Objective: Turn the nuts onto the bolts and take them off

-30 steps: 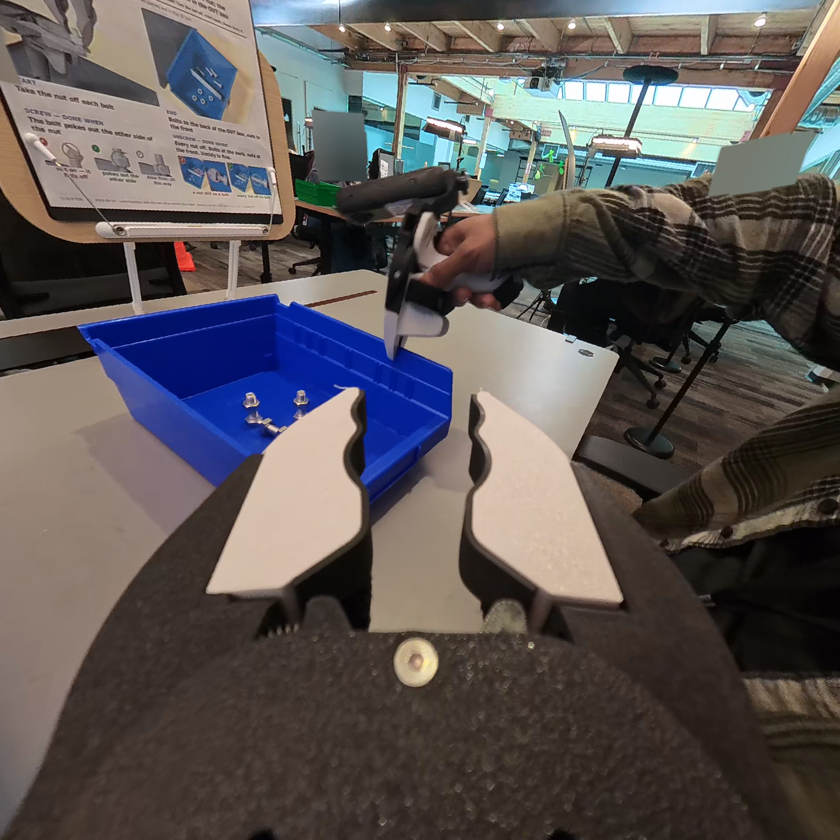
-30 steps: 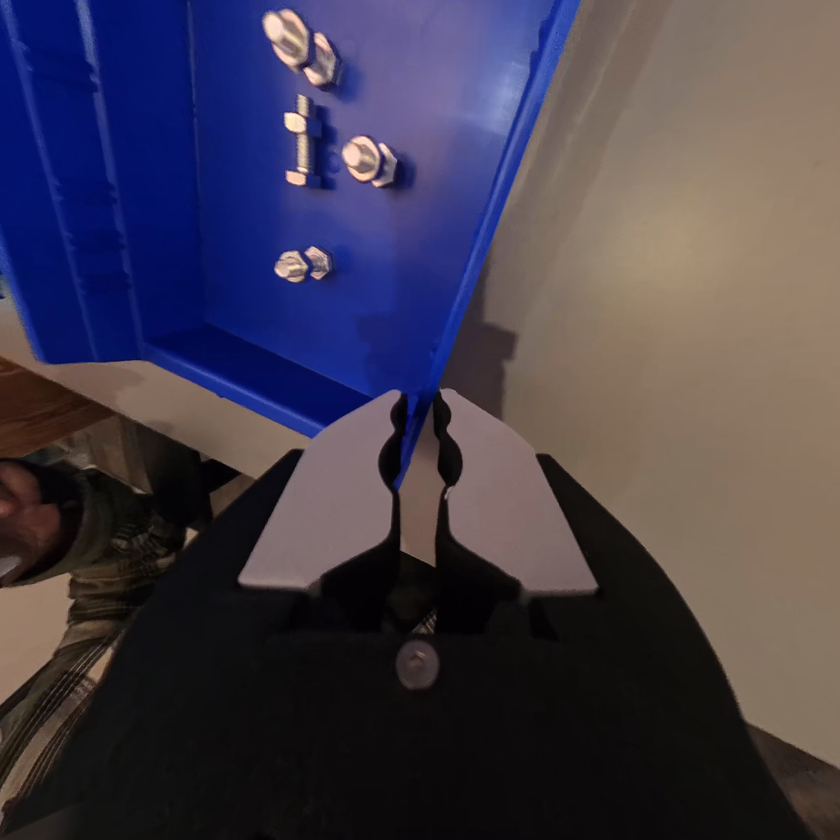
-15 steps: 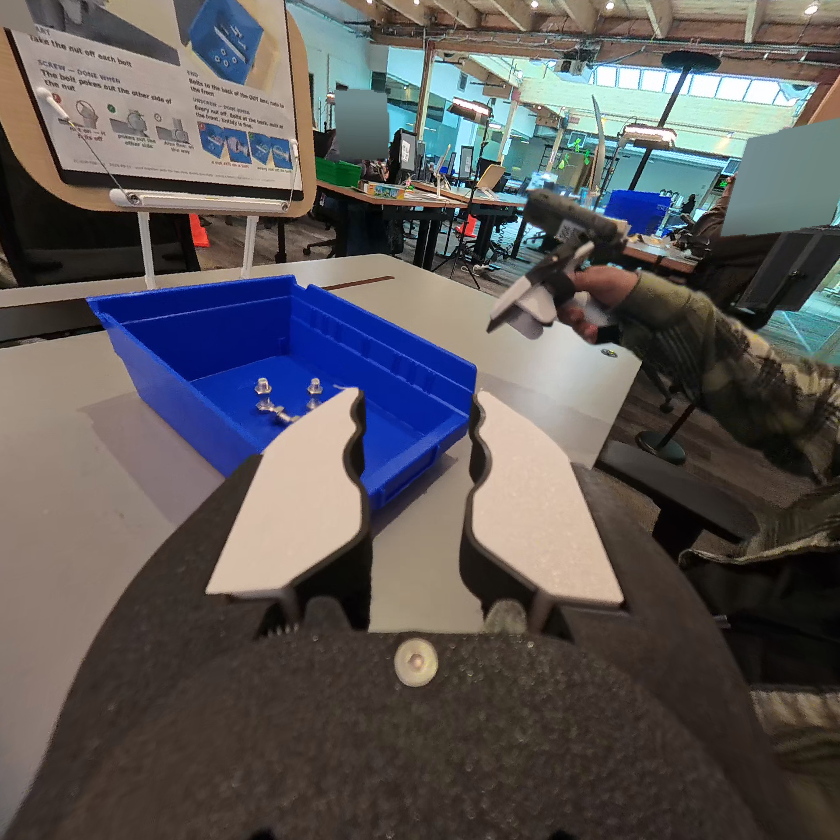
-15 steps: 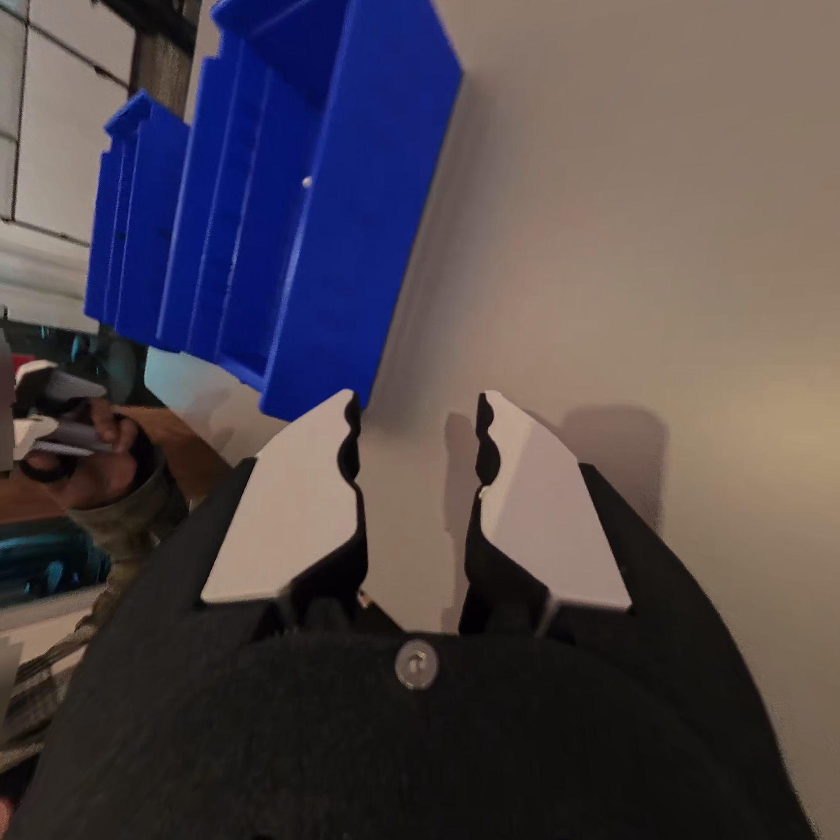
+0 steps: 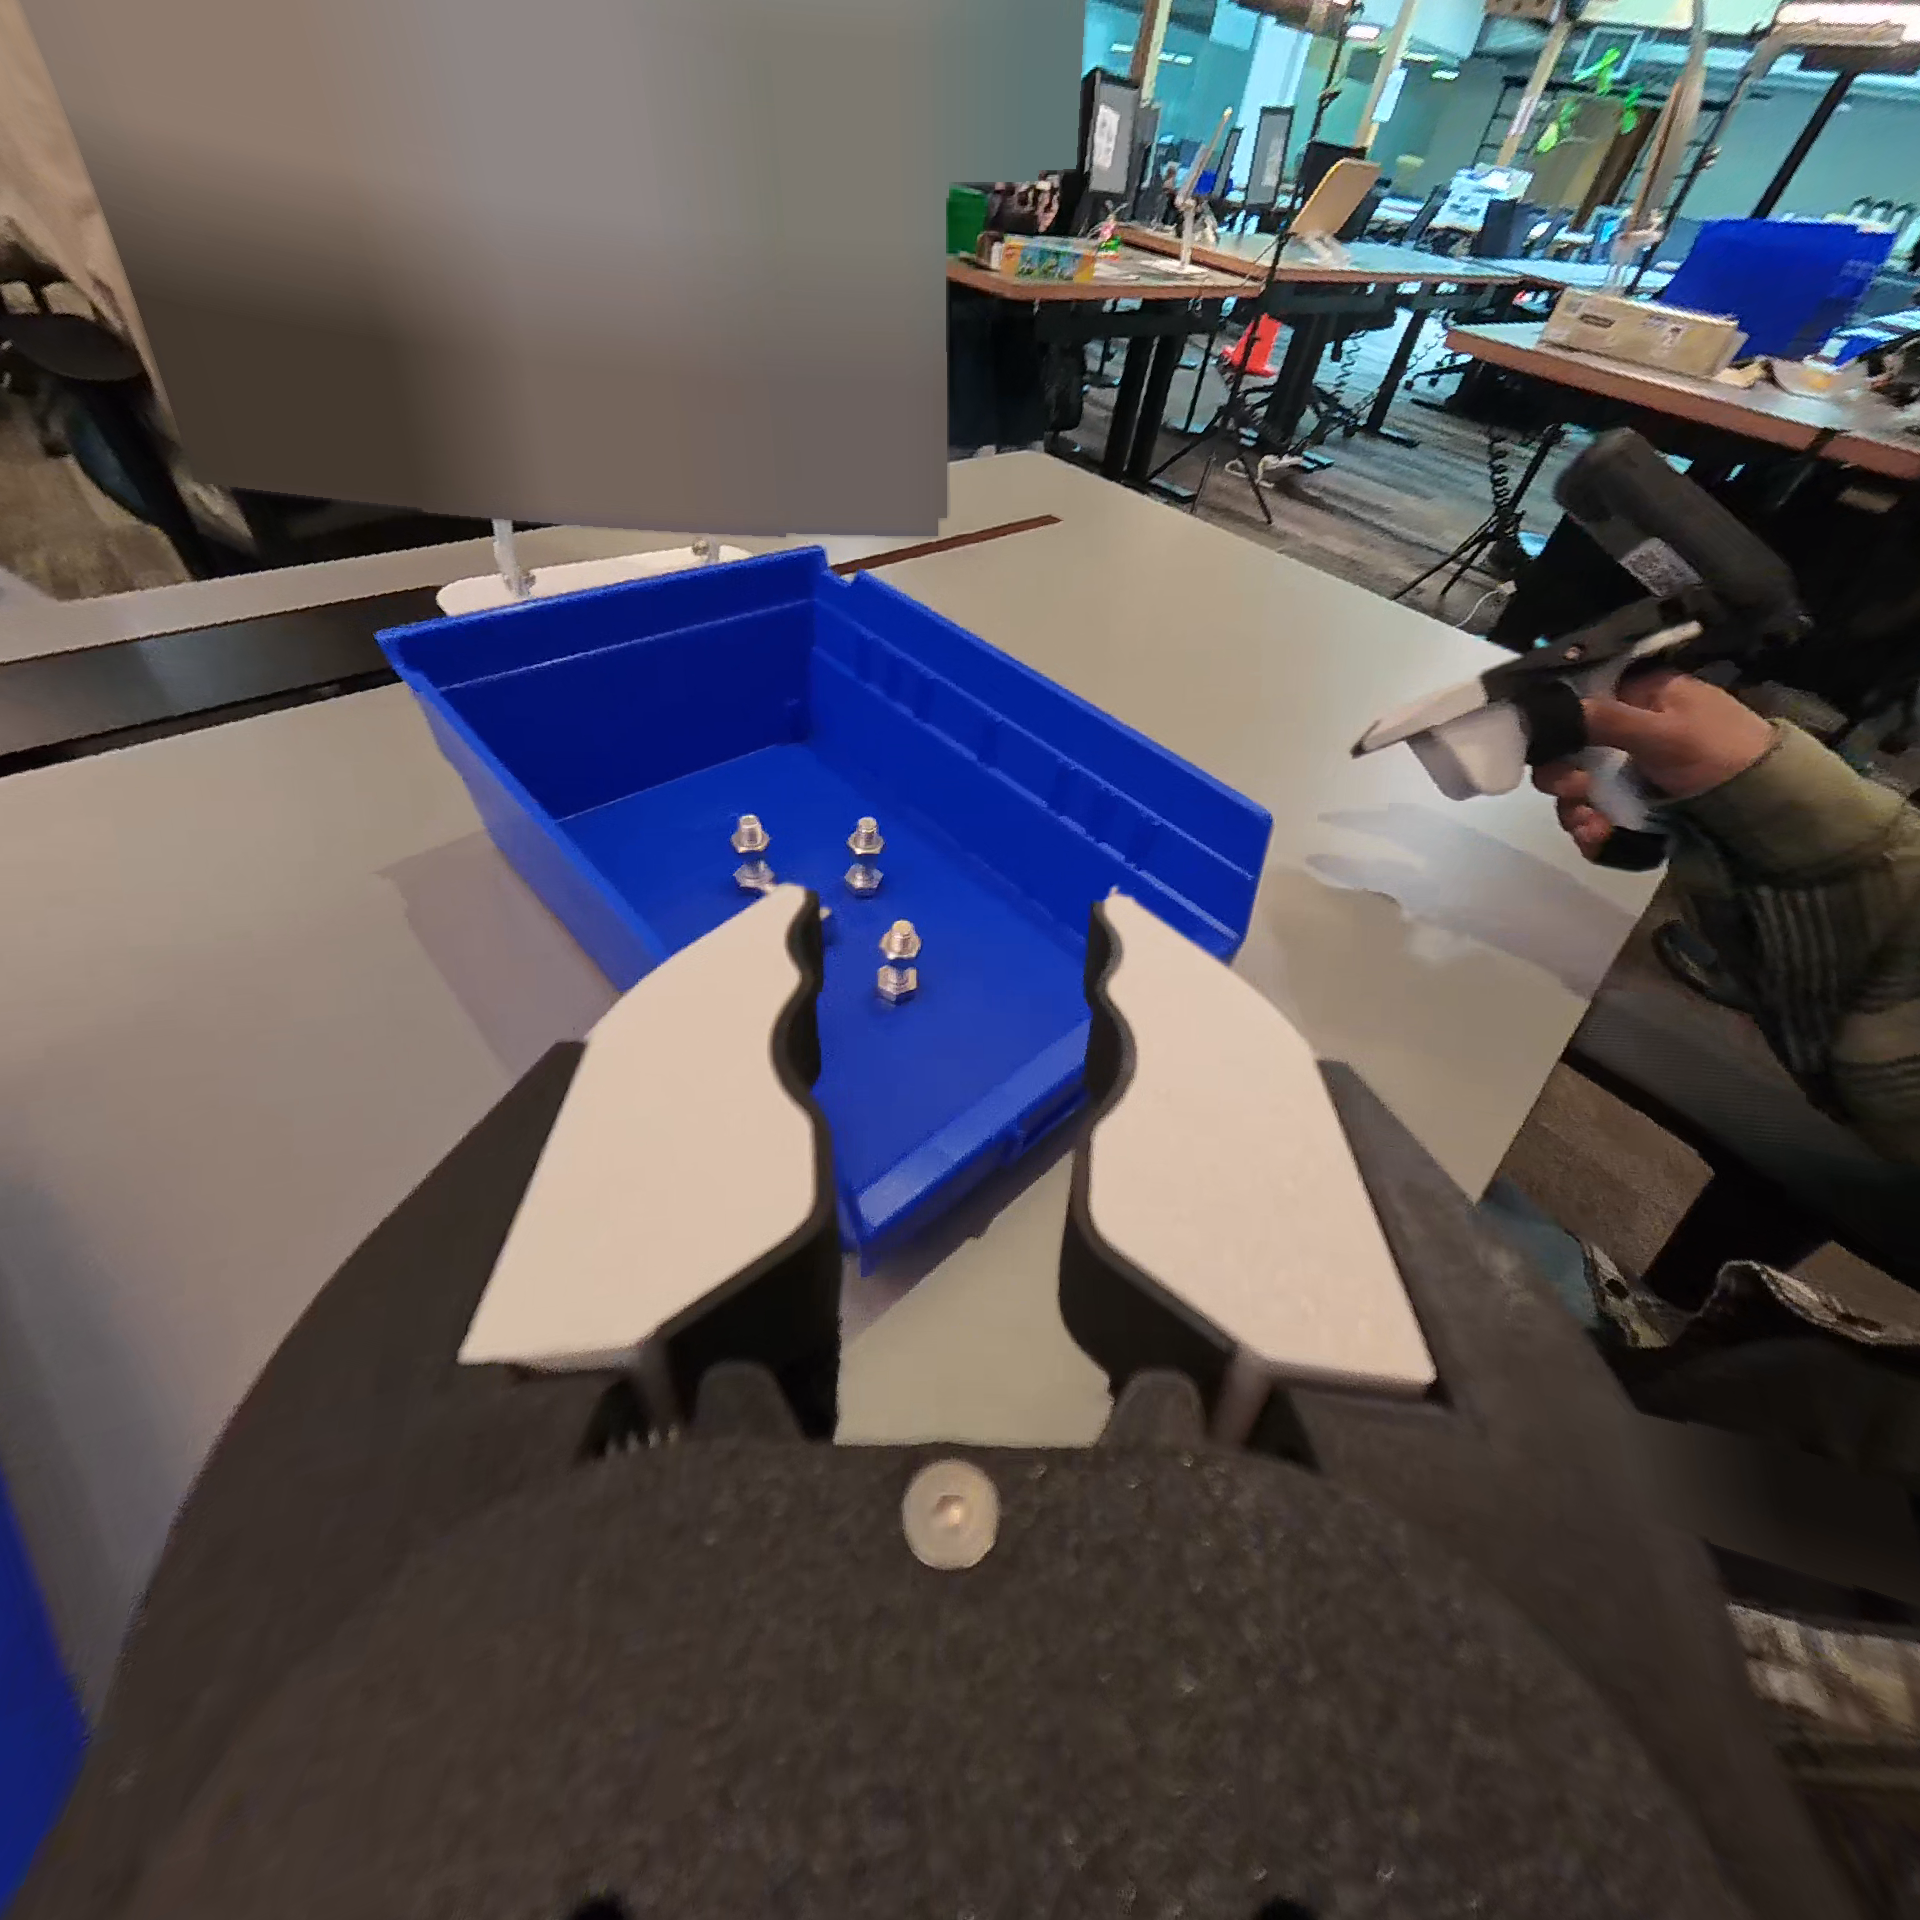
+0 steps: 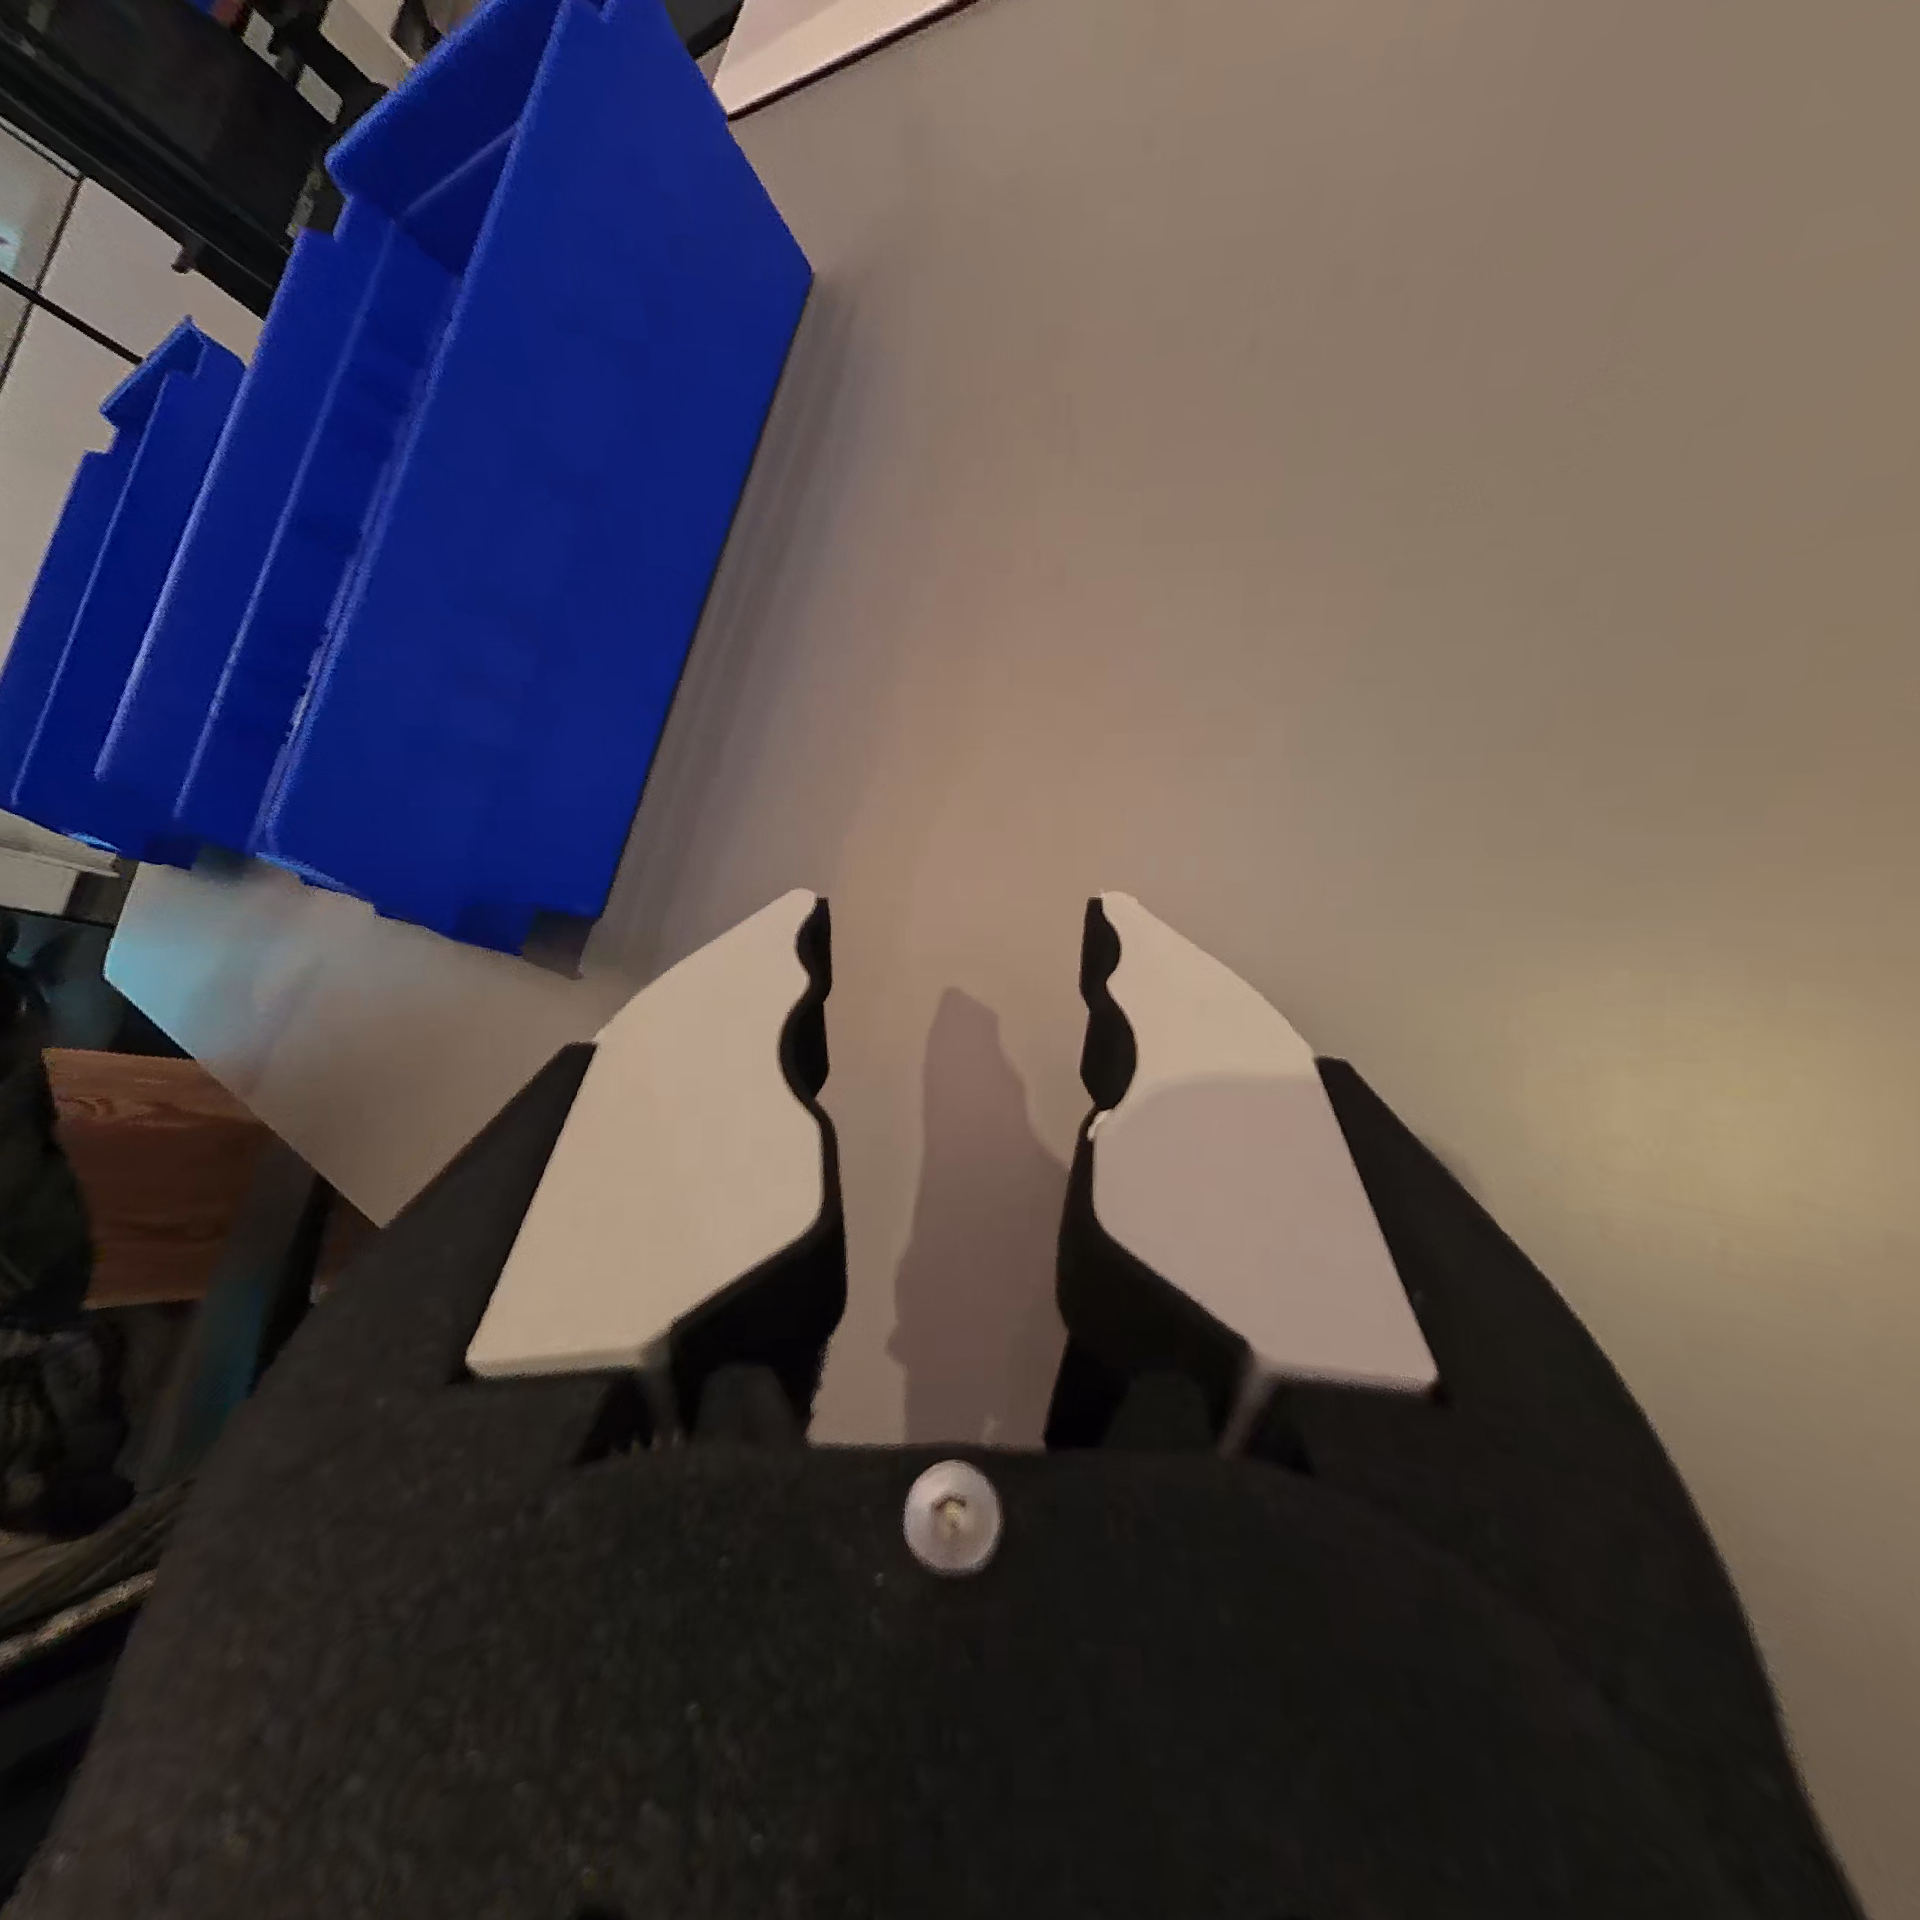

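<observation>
- Blue bin with bolts and nuts lies just ahead of the left gripper, released, empty.
- Right gripper, also released, hangs over the grey table, bin to its left.
- Office desks stand behind.

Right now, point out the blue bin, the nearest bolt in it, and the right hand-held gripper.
blue bin (image 5: 1039, 774): left wrist view, on its right side wall.
nearest bolt (image 5: 897, 961): left wrist view, on its shank.
right hand-held gripper (image 6: 956, 909): right wrist view, midway between its open fingertips.

Left gripper had its jaws spread wide, empty. Right gripper likewise gaped, empty, gripped by the person's right hand, sleeved forearm extending off to the right.
</observation>
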